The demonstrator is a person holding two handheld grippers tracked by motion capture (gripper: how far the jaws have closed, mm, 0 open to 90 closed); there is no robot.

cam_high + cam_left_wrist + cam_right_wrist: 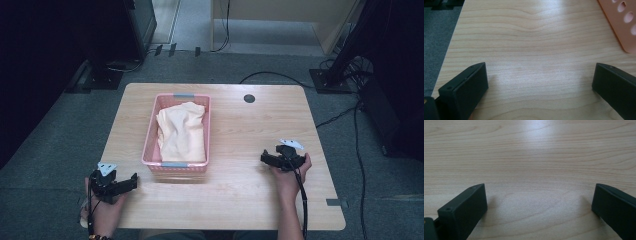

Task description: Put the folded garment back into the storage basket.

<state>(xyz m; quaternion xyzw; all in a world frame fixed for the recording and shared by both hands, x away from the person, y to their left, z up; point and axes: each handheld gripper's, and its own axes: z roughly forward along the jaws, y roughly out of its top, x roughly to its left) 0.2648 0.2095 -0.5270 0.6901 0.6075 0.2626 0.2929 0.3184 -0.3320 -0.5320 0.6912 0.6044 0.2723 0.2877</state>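
Both tongs, the left gripper and right gripper, are held released, nothing grasped, while the cream cloth lies heaped in the pink basket between them, so the light basket could be dragged if only one fold were pinched.

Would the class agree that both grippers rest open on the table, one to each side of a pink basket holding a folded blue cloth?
Not quite: the cloth is pale yellow, not blue, as the high view shows. The rest holds: the left gripper and right gripper rest open on the table, one to each side of the pink basket.
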